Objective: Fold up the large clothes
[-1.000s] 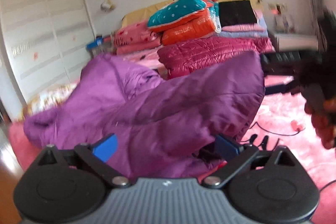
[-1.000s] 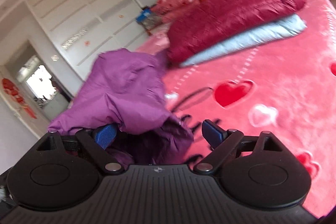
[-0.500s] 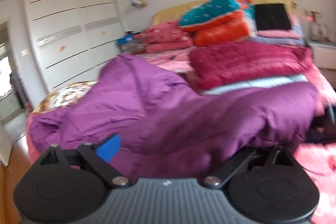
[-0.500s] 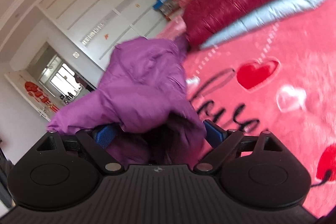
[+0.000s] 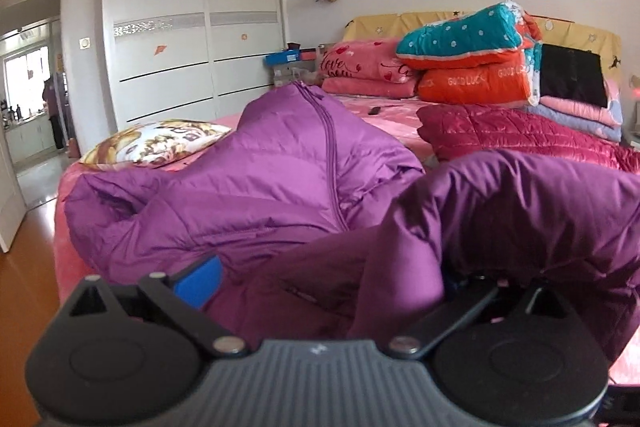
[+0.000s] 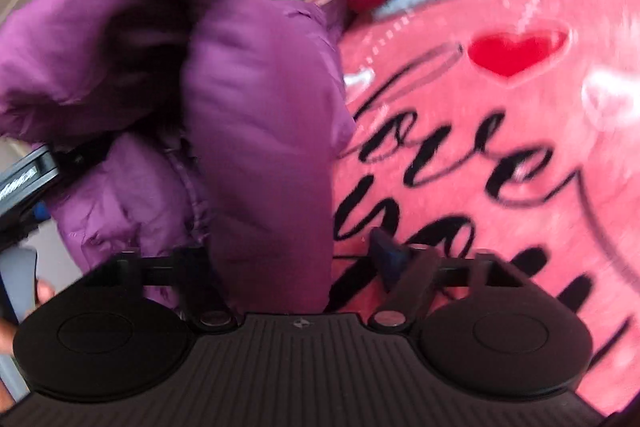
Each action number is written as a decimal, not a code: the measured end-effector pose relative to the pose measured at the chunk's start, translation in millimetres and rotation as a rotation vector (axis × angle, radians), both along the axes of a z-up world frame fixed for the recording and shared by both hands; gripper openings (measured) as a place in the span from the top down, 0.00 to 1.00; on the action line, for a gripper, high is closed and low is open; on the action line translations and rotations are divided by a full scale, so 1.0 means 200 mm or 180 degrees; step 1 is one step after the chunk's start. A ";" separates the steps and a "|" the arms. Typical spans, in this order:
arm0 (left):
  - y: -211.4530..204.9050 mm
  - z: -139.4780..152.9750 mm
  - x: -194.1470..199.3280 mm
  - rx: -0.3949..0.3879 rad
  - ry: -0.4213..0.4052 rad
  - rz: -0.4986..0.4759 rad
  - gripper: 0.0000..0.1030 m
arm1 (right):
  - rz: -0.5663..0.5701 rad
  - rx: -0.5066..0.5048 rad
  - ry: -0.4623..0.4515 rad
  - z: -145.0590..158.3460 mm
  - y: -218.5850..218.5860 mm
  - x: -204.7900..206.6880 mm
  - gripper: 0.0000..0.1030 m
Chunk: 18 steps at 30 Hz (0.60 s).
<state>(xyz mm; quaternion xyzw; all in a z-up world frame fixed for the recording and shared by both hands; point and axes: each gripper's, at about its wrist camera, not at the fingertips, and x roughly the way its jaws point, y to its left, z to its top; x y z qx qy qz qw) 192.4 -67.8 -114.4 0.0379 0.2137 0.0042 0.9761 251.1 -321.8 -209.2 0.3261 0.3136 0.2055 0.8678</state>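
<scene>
A purple quilted down jacket (image 5: 280, 187), puffy and slick-looking with a zip running down its front, lies heaped on the bed's plush pink blanket (image 6: 500, 147), which carries red hearts and looping black script. The left gripper (image 5: 320, 279) has its fingers (image 5: 198, 281) spread wide, with a thick fold of jacket bulging between them; whether they press it I cannot tell. The right gripper (image 6: 296, 255) is closing, a padded fold between its fingers, seemingly not yet pinched in the blurred view.
</scene>
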 end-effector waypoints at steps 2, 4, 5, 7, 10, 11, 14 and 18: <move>-0.01 0.00 0.00 0.0013 -0.0011 -0.0080 0.12 | -0.0026 0.0181 0.0083 -0.02 0.00 0.00 0.71; -0.03 0.01 -0.01 0.0033 -0.0030 -0.0146 0.26 | -0.0059 0.0324 0.0097 0.00 -0.01 -0.02 0.79; -0.03 0.02 -0.02 0.0031 -0.0045 -0.0182 0.29 | -0.0068 0.0363 0.0076 0.02 -0.02 -0.04 0.82; -0.04 0.04 -0.04 0.0000 -0.0068 -0.0242 0.44 | -0.0130 0.0341 0.0004 0.09 -0.04 -0.09 0.86; -0.03 0.09 -0.08 -0.0071 -0.0105 -0.0296 0.53 | -0.0355 0.0208 -0.0140 0.24 -0.08 -0.20 0.90; -0.02 0.11 -0.10 -0.0106 -0.0107 -0.0307 0.54 | -0.0441 0.0126 -0.0194 0.29 -0.09 -0.23 0.90; 0.03 0.17 -0.15 -0.0247 -0.0111 -0.0330 0.57 | -0.0767 -0.0089 -0.0347 0.42 -0.16 -0.34 0.92; 0.05 0.21 -0.25 -0.0247 -0.0100 -0.0465 0.58 | -0.1147 -0.0239 -0.0531 0.56 -0.33 -0.54 0.93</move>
